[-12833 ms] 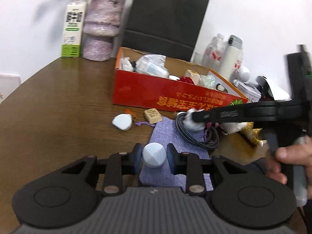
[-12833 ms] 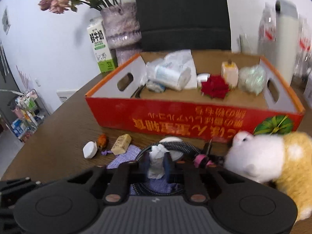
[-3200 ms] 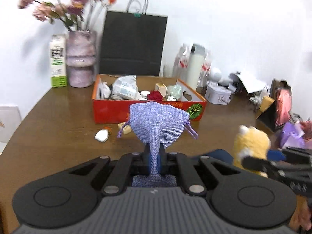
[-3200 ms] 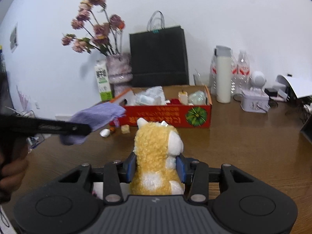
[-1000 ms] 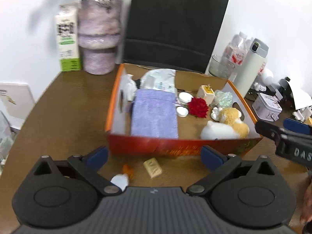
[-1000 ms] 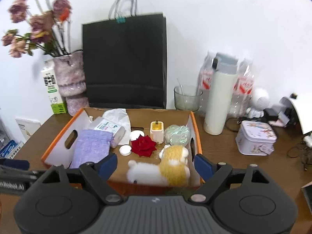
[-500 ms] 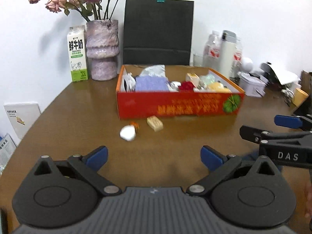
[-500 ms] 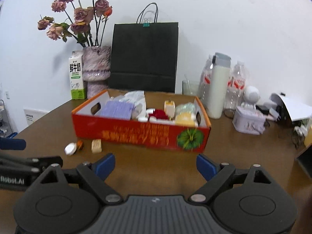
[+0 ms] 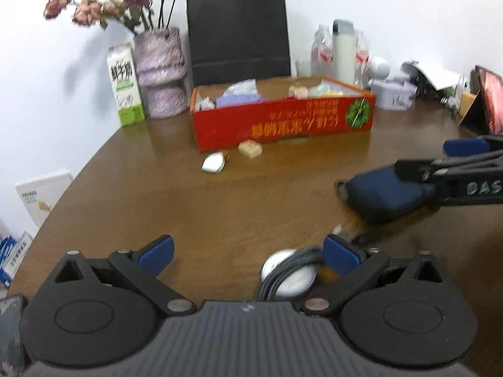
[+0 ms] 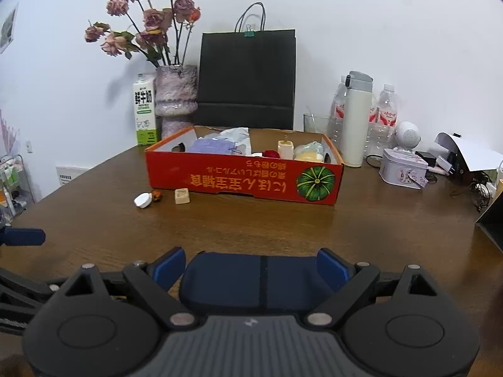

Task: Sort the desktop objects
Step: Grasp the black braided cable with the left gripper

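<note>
The right hand-held gripper (image 10: pixel 250 270) has its jaws spread wide around a dark blue zip case (image 10: pixel 254 282) lying on the worktop (image 10: pixel 377 229) near the front edge; whether the pads press its ends cannot be told. The left hand-held gripper (image 9: pixel 248 253) stands apart and empty, with a coiled grey cable on a white puck (image 9: pixel 287 275) just inside its right finger. Toward the rear edge sits the red cardboard box (image 10: pixel 242 180), already filled, with a white cap (image 10: pixel 143 200) and a beige block (image 10: pixel 182 195) in front of it.
</note>
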